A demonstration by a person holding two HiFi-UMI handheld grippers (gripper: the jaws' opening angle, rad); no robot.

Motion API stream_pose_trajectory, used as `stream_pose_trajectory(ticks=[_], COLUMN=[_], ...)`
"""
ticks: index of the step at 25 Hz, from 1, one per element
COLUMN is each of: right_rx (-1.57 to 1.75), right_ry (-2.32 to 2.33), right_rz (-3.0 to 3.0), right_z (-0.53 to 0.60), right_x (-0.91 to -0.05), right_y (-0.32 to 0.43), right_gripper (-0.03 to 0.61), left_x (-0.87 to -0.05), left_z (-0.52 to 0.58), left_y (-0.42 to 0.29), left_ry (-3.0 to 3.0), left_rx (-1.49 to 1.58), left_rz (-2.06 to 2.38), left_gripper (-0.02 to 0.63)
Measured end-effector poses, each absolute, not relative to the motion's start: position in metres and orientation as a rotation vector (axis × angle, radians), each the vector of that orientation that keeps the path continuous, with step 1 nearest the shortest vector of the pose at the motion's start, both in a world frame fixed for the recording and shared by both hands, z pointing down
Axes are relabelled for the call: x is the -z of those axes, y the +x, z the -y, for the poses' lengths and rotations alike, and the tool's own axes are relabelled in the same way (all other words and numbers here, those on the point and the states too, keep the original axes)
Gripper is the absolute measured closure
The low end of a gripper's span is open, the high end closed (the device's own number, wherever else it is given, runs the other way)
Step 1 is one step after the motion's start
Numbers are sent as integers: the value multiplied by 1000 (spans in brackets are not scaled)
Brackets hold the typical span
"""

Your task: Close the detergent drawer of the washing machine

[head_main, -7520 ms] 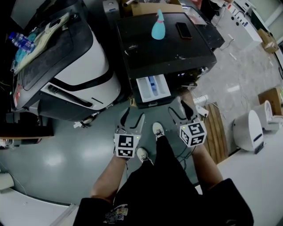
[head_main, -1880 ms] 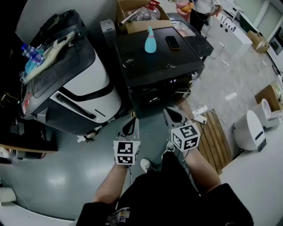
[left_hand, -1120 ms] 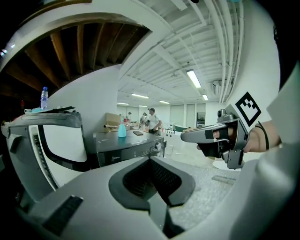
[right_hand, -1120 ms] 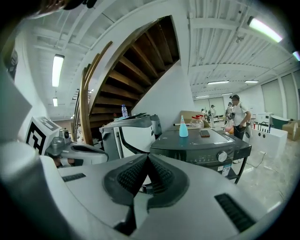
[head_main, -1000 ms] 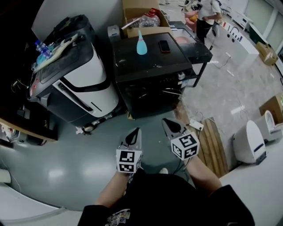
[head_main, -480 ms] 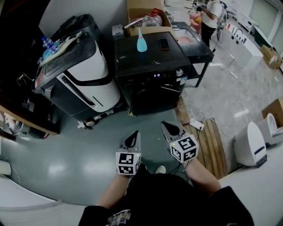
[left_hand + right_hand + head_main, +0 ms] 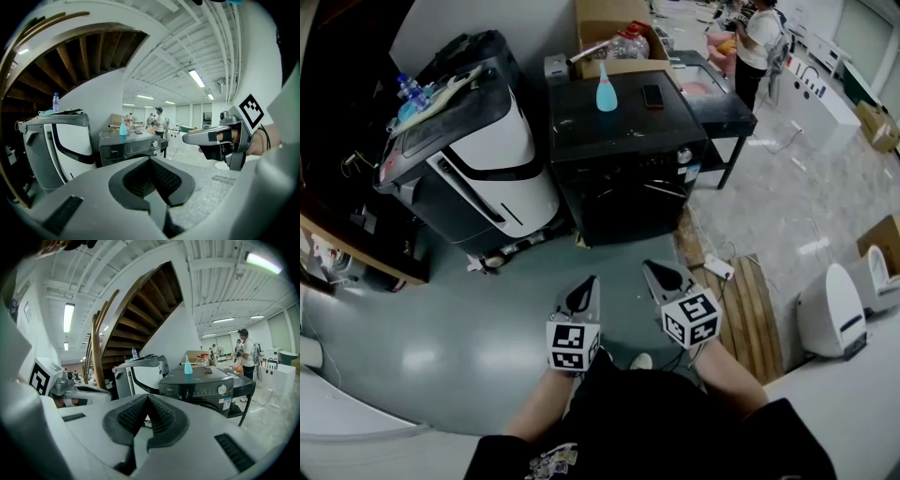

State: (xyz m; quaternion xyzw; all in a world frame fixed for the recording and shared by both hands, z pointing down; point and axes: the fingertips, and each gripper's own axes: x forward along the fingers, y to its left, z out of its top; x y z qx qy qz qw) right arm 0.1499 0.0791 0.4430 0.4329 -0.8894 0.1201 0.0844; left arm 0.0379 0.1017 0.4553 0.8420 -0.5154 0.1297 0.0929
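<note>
Sitting flush in the washing machine [image 7: 623,141] front, the detergent drawer [image 7: 581,173] looks already shut (light, stiff plastic slide; a flat push on its face would do). Left claw [image 7: 587,284] and right claw [image 7: 653,271] are both closed, empty, well apart from it

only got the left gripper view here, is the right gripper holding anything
Observer: No. In its own view the right gripper has its jaws together, with nothing between them.
Operator: and seen from above, anything sticking out of the front
Observer: No. In the head view nothing juts from the front of the washing machine.
Operator: what's down on the person's right side
Observer: A wooden pallet lies there, with a white power strip beside its far corner.
</note>
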Motion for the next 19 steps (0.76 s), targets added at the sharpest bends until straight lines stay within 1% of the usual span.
stream_pose_trajectory(ticks=[19], right_rx=[-350], right_ry=[1290], right_rz=[2650], right_z=[-80], right_x=[-443], right_y=[149], right_gripper=[581], left_x=[-451], left_z=[-101], left_y=[34], left_ry=[2508], left_rx=[-377], left_rz=[1546], left_gripper=[609])
